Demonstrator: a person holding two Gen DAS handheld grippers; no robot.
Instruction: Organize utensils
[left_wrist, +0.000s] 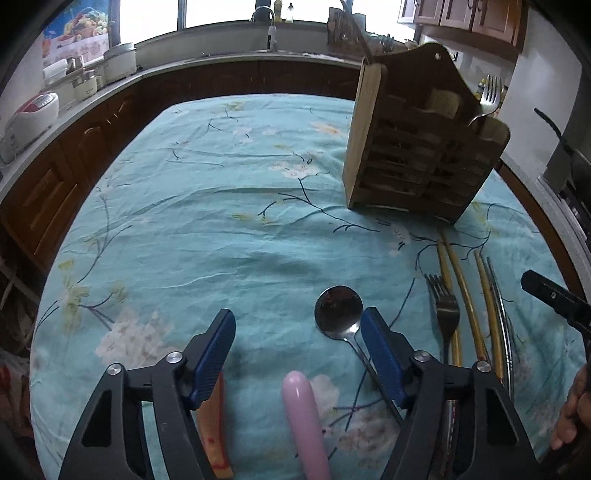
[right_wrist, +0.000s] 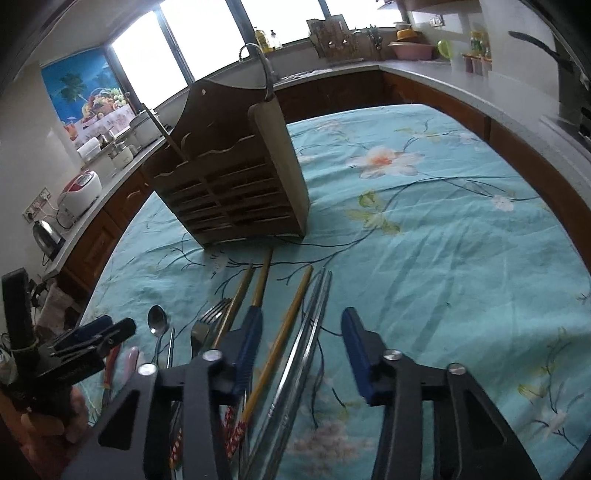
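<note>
A wooden utensil holder (left_wrist: 413, 147) stands on the table, also in the right wrist view (right_wrist: 236, 177); a fork (left_wrist: 487, 99) stands in it. My left gripper (left_wrist: 299, 321) is open above a pink handle (left_wrist: 304, 417), an orange-handled tool (left_wrist: 216, 424) and a metal spoon (left_wrist: 338, 310). Beside them lie a fork (left_wrist: 445, 306) and several yellow and metal chopsticks (left_wrist: 480, 314). My right gripper (right_wrist: 301, 321) is open, its fingers astride a yellow chopstick (right_wrist: 284, 332) and metal chopsticks (right_wrist: 310, 317). The spoon (right_wrist: 158, 321) and fork (right_wrist: 207, 325) lie to its left.
A teal floral tablecloth (right_wrist: 443, 240) covers the table. Kitchen counters with dark cabinets run round it, bearing a rice cooker (right_wrist: 79, 195), a kettle (right_wrist: 46, 232) and a sink tap (left_wrist: 264, 18). The left gripper shows at the right view's left edge (right_wrist: 85, 343).
</note>
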